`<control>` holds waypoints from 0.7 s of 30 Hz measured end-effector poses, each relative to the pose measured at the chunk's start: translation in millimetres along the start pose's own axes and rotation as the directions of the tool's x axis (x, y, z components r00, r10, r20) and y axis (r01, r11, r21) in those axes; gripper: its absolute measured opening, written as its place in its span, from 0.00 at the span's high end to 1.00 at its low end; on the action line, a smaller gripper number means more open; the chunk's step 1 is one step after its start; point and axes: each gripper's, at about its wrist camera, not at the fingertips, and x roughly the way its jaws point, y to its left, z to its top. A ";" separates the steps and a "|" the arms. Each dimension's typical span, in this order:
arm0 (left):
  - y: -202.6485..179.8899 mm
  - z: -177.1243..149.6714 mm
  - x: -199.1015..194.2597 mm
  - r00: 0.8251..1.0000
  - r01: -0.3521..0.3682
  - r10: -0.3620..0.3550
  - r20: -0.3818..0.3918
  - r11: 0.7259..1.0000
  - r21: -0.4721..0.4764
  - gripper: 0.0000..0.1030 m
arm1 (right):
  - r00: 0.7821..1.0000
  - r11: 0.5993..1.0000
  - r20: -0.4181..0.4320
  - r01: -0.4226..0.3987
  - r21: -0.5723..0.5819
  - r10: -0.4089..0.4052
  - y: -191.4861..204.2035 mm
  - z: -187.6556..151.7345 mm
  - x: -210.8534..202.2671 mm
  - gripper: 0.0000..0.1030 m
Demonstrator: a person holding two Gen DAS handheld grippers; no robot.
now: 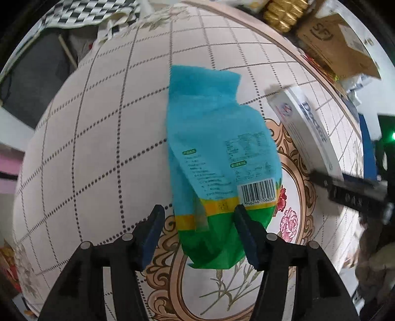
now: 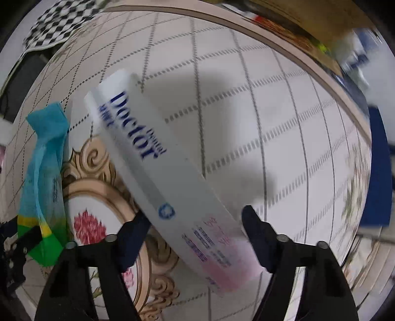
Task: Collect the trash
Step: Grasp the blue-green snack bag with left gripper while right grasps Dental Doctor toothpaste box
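A snack bag (image 1: 217, 138), blue on top and green at the bottom, rests on the patterned table (image 1: 98, 148). Its green end reaches up between the jaws of my left gripper (image 1: 200, 217). The jaws stand open: the right pad lies against the bag and a gap shows at the left pad. A white toothpaste box (image 2: 158, 158) printed "Doctor" runs slantwise through my right gripper (image 2: 195, 217), which is shut on its near end. The box covers the left fingertip. In the left wrist view the toothpaste box (image 1: 306, 128) is at the right with the right gripper's finger on its end. The snack bag (image 2: 44, 172) shows edge-on at the left of the right wrist view.
The table (image 2: 271, 123) is round, with a curved rim at the upper right. Beyond it are a cardboard box (image 1: 338, 42) and gold packaging (image 1: 284, 14). A black-and-white checkered cloth (image 1: 81, 12) hangs at the far left edge. A blue object (image 2: 377, 172) stands off the right rim.
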 end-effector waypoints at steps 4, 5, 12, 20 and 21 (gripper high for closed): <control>-19.3 -5.2 1.0 1.000 0.007 -0.008 0.011 0.997 0.078 0.81 | 0.998 0.984 -0.043 -0.035 0.174 0.043 -14.8 -47.1 -3.6 0.39; -22.3 -5.4 0.5 1.000 -0.004 0.002 0.015 0.994 0.109 0.82 | 0.997 0.974 -0.052 -0.044 0.221 0.057 -18.7 -61.3 -3.9 0.40; -28.6 -59.7 -13.2 0.998 -0.037 0.048 -0.028 0.947 0.318 0.87 | 0.995 0.905 -0.045 -0.063 0.420 0.090 -30.4 -178.7 -12.4 0.42; 18.3 -171.6 -23.4 0.988 0.014 0.035 -0.150 0.950 0.312 0.81 | 0.984 0.879 -0.116 -0.067 0.471 0.138 -14.7 -287.3 -12.3 0.42; 24.3 -172.5 -24.3 0.987 0.024 0.021 -0.156 0.958 0.285 0.78 | 0.983 0.884 -0.123 -0.064 0.463 0.135 -12.5 -290.8 -11.4 0.36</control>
